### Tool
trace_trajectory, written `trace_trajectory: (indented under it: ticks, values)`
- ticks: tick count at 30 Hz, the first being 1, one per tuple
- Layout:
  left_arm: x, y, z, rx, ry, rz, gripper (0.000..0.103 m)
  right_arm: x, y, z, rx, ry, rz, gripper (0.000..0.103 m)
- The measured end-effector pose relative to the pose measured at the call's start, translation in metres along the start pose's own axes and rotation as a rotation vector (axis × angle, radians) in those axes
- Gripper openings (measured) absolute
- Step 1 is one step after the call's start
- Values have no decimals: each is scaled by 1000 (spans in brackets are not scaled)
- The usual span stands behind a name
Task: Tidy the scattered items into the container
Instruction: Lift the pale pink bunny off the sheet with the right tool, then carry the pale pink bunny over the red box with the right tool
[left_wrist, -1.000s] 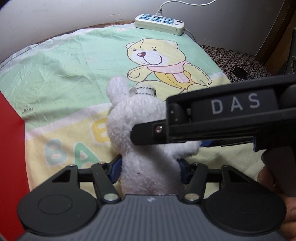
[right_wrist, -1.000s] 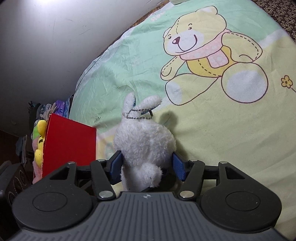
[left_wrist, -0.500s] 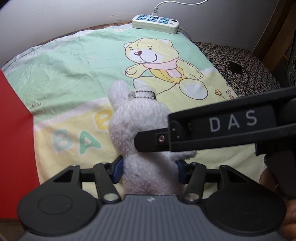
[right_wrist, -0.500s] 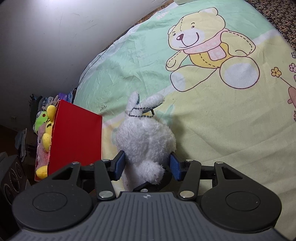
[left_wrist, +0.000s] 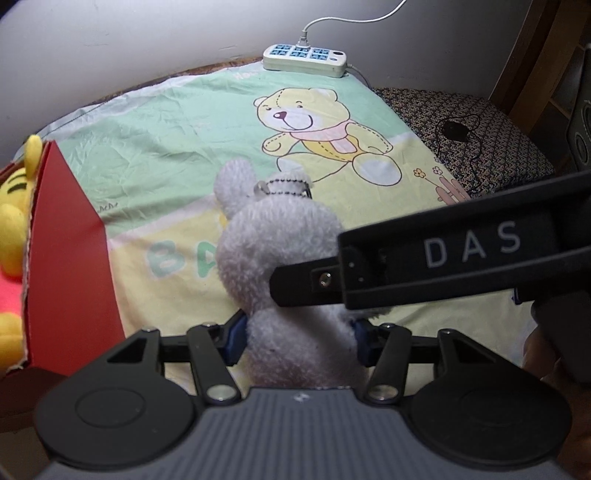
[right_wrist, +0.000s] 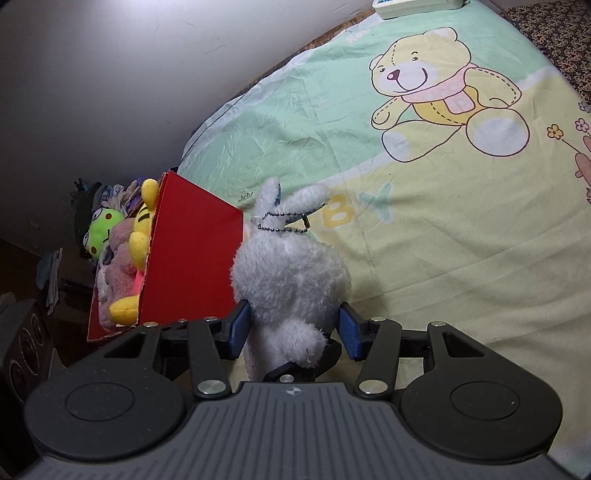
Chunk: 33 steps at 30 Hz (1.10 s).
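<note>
Both the left gripper (left_wrist: 297, 339) and the right gripper (right_wrist: 293, 330) clamp the white plush rabbit (right_wrist: 290, 280), apparently clear of the bedsheet (right_wrist: 443, 229), just beside the red box (right_wrist: 188, 254) of toys.

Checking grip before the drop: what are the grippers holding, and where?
Both left gripper and right gripper clamp the white plush bunny at its lower body.

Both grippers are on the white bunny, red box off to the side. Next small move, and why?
Probably carry the white plush bunny sideways over the red box. Both the left gripper and the right gripper pinch it, and the box, already holding plush toys, sits just beside it.
</note>
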<state>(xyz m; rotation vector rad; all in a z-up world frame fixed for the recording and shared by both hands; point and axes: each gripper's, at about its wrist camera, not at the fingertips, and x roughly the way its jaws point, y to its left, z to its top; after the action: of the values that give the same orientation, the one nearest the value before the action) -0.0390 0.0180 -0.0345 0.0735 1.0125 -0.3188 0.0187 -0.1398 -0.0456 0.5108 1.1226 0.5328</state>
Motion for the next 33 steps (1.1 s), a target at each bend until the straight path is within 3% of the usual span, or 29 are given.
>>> trace_trajectory:
  ticks: [13,24,29,33]
  values:
    - [-65,41,-23,126,-68,-86,55,-17,78,-48,18,-161,-66,54]
    - [-128,90,-40,179,-202,-139,55,-24,151,-76,-33,-297,-86,54]
    - [-151,125,-45,140,-262,-119,55,-12,188,-75,-104,-318,-68,54]
    - [-163,156,-47,94,-297,-56,55,9,213,-67,-161,-302,-22,54]
